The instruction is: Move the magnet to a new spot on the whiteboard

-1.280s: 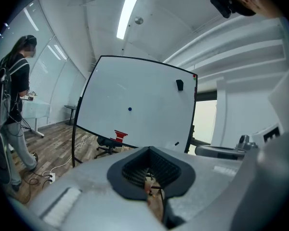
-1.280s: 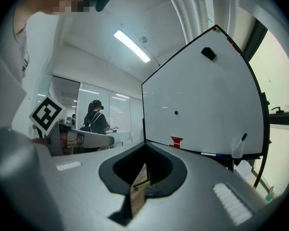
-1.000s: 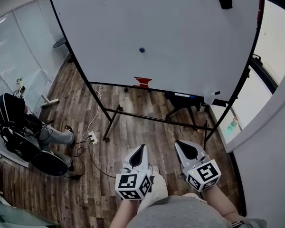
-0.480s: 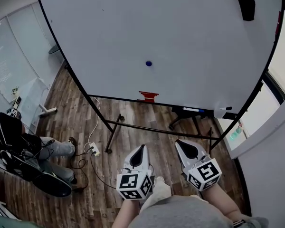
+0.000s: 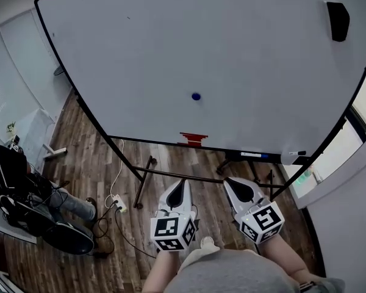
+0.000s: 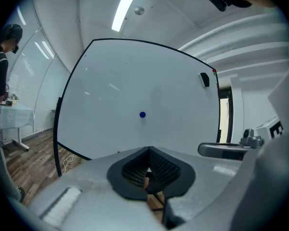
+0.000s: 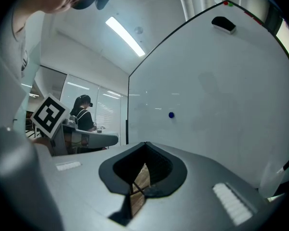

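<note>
Head view: we hold both grippers low in front of the whiteboard (image 5: 140, 41), well short of it. Our left gripper (image 5: 180, 187) and right gripper (image 5: 232, 184) each have their jaws pressed together with nothing between them. The small blue magnet (image 5: 196, 96) sits on the whiteboard's lower middle, well apart from both. A black eraser (image 5: 337, 21) clings near the whiteboard's upper right corner.

Small, round, dark-blue magnet (image 5: 196, 96) stuck flat on the face of the whiteboard (image 5: 171, 35). Placed in the lower half of the whiteboard, near mid-width, nearer the bottom edge than the top yet apart from it, well clear of both side edges. Plain white surface on every side. Whiteboard large, white, black-framed, standing upright.
</note>
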Available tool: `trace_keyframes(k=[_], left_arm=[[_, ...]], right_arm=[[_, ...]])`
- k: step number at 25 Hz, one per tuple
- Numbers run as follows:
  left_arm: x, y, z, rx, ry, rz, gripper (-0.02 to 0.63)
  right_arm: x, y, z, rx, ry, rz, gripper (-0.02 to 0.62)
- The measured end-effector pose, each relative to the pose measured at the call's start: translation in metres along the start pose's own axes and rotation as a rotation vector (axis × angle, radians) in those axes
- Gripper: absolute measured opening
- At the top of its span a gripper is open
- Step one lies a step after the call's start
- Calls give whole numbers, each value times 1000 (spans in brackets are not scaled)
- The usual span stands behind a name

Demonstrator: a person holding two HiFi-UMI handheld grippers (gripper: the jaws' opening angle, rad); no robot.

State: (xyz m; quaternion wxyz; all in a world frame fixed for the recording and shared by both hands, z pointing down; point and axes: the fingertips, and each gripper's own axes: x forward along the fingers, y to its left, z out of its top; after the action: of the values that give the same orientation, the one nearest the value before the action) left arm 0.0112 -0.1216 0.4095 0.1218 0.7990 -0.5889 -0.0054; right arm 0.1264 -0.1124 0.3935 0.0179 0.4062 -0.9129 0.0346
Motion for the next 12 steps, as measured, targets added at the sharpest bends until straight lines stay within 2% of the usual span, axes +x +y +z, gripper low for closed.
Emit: trace_keyframes(k=[12], left_arm=[[74,26,43,66,-49,-73,5]], right_arm=[[54,-21,3,-6,-13,-52,-2]])
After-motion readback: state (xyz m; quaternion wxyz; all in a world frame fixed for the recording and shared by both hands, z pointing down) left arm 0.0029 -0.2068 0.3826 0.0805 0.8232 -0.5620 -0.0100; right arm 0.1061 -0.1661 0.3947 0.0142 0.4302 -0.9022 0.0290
